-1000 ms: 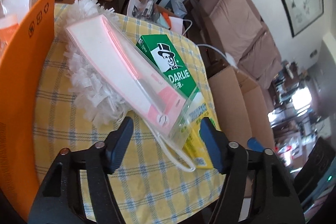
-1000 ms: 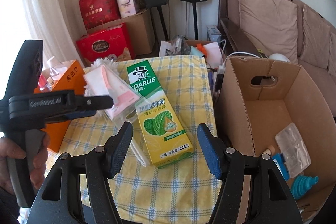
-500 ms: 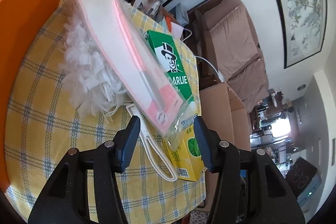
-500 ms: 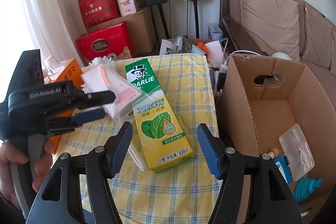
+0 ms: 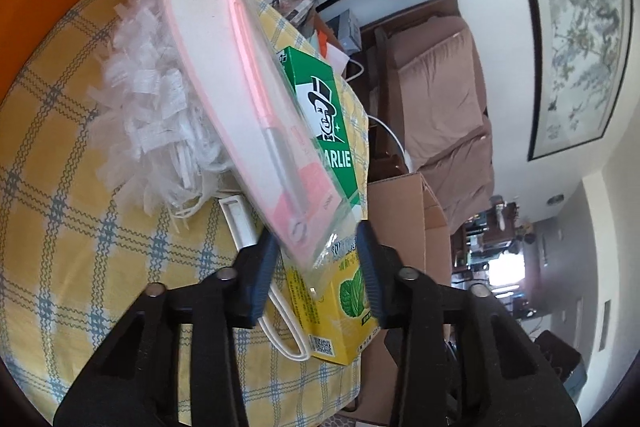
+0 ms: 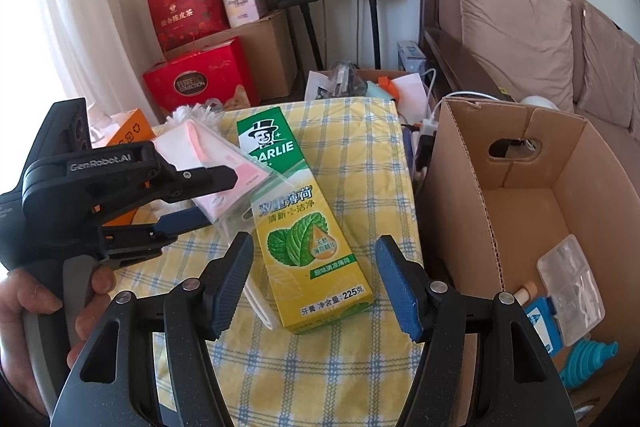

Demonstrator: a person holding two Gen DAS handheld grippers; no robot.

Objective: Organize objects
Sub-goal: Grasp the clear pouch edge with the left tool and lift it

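Blue rubber pads line the left gripper (image 5: 316, 259), seen in the left wrist view at 6 o'clock. Its fingers stand on both sides of the near end of a clear packet with a pink and white card (image 5: 240, 107), but it is not possible to tell if they already press it or are only close around it. The packet lies diagonally toward 11 o'clock, over a white fluffy duster (image 5: 148, 99) and over the green and yellow Darlie toothpaste box (image 5: 332, 131). All rest on a yellow checked tablecloth (image 5: 80, 227).

Next, the right wrist view. The right gripper (image 6: 314, 283) is released, with fingers wide apart, above the near end of the Darlie toothpaste box (image 6: 300, 223) without touching it. At 9 o'clock the left gripper (image 6: 216, 199) meets the clear packet (image 6: 216, 155). At 3 o'clock stands an open cardboard box (image 6: 520, 211); inside, near 4 o'clock, lie a clear plastic case (image 6: 568, 283) and a teal funnel (image 6: 592, 355).
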